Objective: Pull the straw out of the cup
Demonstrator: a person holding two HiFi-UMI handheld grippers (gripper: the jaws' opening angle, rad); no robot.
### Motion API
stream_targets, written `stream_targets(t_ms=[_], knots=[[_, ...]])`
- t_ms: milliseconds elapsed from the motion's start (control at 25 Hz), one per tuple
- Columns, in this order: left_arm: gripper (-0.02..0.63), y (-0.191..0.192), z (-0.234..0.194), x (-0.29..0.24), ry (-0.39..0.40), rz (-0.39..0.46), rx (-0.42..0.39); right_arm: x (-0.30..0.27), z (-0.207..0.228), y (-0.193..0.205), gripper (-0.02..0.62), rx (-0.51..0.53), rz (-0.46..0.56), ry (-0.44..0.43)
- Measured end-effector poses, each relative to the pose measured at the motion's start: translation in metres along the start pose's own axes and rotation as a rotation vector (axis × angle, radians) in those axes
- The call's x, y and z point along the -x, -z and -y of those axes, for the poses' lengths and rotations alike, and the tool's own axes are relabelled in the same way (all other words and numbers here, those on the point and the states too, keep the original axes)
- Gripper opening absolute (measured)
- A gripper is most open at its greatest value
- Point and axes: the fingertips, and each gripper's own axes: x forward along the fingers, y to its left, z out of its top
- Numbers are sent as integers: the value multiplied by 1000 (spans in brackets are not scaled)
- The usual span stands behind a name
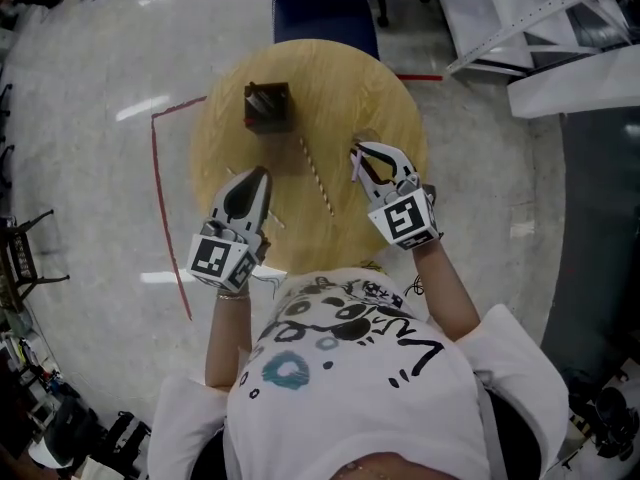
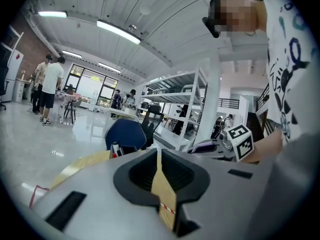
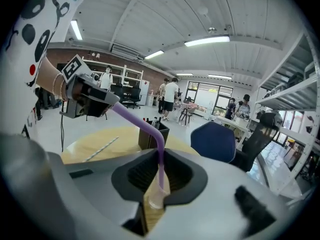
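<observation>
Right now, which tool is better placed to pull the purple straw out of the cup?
Left, I think. The right tool is shut on the cup, purple straw standing inside. The left tool is empty, jaws together, free to reach the straw's bent top.

table (image 1: 350, 88): holder (image 1: 268, 106) far left, loose straw (image 1: 318, 176) at centre, left gripper (image 1: 262, 174) near left; cup (image 3: 156, 196) between right gripper (image 1: 362, 158) jaws, at right.

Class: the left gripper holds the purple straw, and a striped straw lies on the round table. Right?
No: the right gripper holds the purple straw, as the right gripper view shows; the left gripper is shut, empty. A striped straw does lie on the round table.
</observation>
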Motion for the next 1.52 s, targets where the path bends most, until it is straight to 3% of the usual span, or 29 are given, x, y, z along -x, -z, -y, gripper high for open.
stream_targets(t_ms=[720,920,1520], knots=[[18,-37,4,6,1,53,-47,50,31,-64,49,-94,152,79],[18,-46,1,8,-5,70,-57,60,32,-72,49,-96,152,83],[18,-74,11,30,-32,112,-102,126,49,-118,49,-142,328,137]])
